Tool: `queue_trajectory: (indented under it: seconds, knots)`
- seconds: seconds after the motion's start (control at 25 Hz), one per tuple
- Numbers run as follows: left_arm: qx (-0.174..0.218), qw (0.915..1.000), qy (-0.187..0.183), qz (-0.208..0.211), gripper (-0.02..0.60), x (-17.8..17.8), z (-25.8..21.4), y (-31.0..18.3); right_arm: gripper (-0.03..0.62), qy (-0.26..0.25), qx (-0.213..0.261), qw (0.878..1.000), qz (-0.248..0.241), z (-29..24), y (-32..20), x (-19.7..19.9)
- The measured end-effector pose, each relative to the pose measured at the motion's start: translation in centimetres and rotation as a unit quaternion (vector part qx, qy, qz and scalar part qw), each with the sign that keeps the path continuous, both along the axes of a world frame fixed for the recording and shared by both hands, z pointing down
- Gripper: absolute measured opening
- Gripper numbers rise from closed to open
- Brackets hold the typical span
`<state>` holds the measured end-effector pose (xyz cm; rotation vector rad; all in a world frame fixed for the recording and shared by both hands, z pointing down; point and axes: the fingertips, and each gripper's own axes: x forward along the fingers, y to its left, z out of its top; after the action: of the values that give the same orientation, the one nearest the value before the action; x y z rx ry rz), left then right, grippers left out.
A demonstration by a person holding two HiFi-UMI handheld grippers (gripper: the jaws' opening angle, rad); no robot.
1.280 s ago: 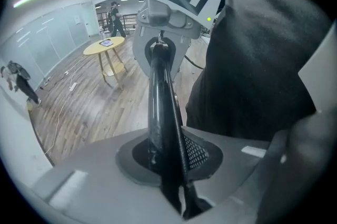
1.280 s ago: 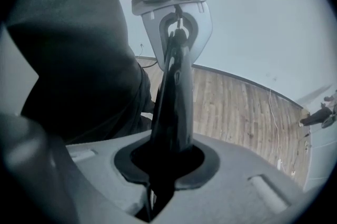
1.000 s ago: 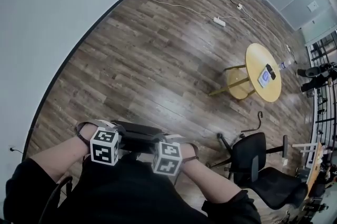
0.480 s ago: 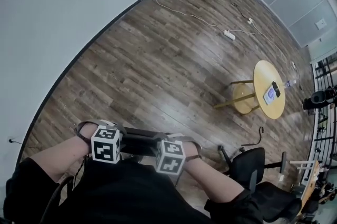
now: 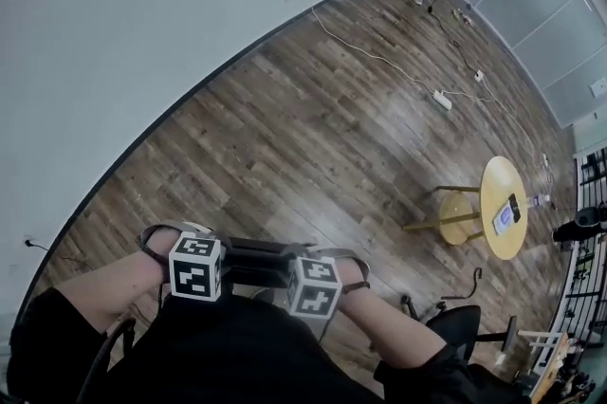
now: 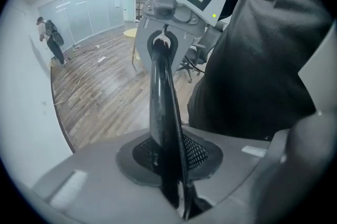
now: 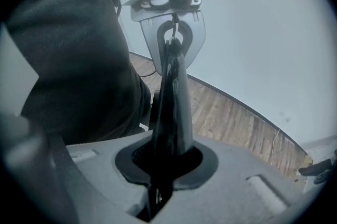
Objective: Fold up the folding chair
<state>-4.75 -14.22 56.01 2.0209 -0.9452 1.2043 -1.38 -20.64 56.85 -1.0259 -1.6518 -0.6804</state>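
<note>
The left gripper [image 6: 168,157] and right gripper [image 7: 163,157] are each clamping their jaws on a thin black edge of the folding chair [image 5: 254,260]. They are gripping it side by side, well apart from the round table [image 5: 503,220] and close against the person's dark clothing [image 5: 237,345].

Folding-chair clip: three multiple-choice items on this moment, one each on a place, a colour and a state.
1. The round table stands: A) against the wall; B) on the wood floor at the head view's right; C) between the tools.
2. The chair bar is: A) black; B) white; C) yellow.
3. The left tool is: A) open, empty; B) out of view; C) shut on the chair bar.

B, it sits at right, clear of the wall; A, the bar looks black; C, its jaws clamp the bar.
</note>
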Motion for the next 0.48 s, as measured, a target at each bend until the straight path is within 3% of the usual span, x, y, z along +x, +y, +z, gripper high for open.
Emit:
queue_trajectory:
  seconds: [0.48]
  knots:
    - [-0.002, 0.9952, -0.025, -0.094, 0.067, -12.9, -1.5, 6.6, 0.04, -0.021, 0.008, 0.995, -0.095, -1.4, 5.9, -14.3]
